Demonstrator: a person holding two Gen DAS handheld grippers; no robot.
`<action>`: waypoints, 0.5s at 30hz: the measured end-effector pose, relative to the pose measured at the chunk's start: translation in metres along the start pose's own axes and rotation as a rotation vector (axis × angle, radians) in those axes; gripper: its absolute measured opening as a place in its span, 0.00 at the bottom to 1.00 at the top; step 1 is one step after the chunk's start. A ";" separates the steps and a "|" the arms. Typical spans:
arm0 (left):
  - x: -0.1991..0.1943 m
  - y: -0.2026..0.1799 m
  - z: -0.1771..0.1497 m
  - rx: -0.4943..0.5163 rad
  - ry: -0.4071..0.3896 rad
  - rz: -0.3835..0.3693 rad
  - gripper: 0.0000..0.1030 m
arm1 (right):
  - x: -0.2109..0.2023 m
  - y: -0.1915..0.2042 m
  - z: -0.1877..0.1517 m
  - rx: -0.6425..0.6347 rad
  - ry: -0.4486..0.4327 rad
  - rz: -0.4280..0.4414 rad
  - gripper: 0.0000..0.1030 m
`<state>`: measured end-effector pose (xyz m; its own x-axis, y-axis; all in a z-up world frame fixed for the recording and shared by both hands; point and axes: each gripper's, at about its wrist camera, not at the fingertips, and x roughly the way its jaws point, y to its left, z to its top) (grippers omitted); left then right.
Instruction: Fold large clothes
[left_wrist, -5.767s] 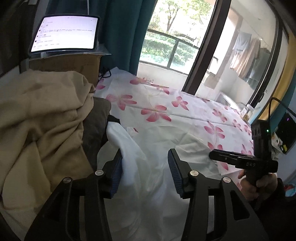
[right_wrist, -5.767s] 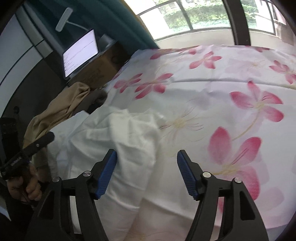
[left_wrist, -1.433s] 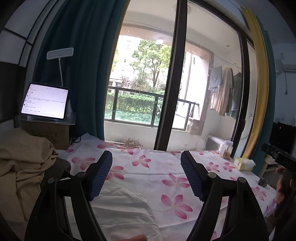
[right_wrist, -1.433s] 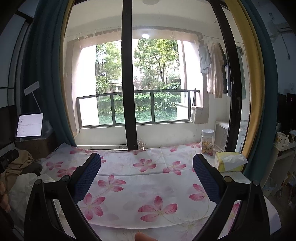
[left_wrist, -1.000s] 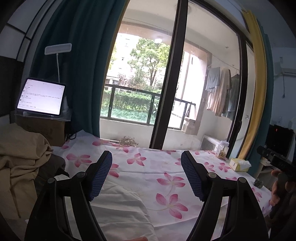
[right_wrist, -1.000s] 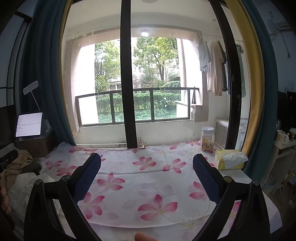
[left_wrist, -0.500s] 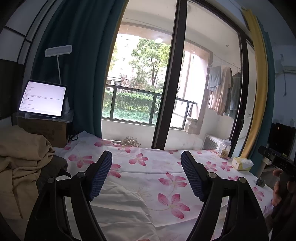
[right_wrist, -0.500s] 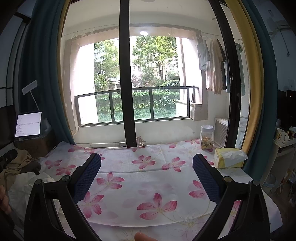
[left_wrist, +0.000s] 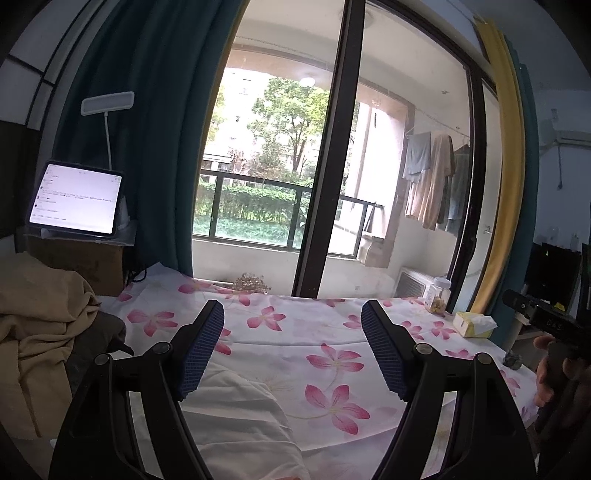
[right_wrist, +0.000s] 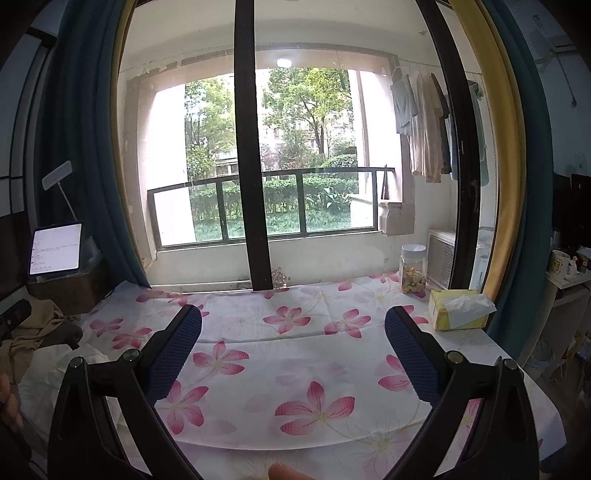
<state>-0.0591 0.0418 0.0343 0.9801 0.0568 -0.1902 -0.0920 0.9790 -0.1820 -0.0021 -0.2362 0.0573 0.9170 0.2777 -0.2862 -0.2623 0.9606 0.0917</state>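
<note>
2 views: from my left wrist, my left gripper (left_wrist: 291, 347) gapes empty above the white garment (left_wrist: 236, 417) on the floral sheet (left_wrist: 332, 354). From my right wrist, my right gripper (right_wrist: 293, 350) gapes empty too; grabbing blind could snag the sheet.

floral sheet (right_wrist: 295, 354) over the table. tissue box (right_wrist: 458, 308) at its far right corner, lidded jar (right_wrist: 413, 267) just behind it by the window (right_wrist: 280, 166). lit tablet (left_wrist: 75, 199) on a cardboard box (left_wrist: 79, 262), far left. teal curtain (left_wrist: 155, 129). mug (right_wrist: 559, 262) on a side shelf, right.
</note>
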 end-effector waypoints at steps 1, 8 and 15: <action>0.000 0.000 0.000 -0.001 0.001 0.001 0.77 | 0.000 0.000 0.000 0.000 0.001 0.002 0.96; 0.000 0.000 0.001 -0.007 0.000 0.011 0.77 | 0.001 0.002 0.000 -0.011 0.004 0.009 0.96; 0.003 -0.002 0.001 -0.008 0.022 0.002 0.77 | 0.000 0.002 0.002 -0.010 -0.002 0.007 0.96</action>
<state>-0.0556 0.0406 0.0346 0.9757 0.0546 -0.2121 -0.0958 0.9773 -0.1890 -0.0021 -0.2346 0.0590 0.9157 0.2841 -0.2841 -0.2713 0.9588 0.0843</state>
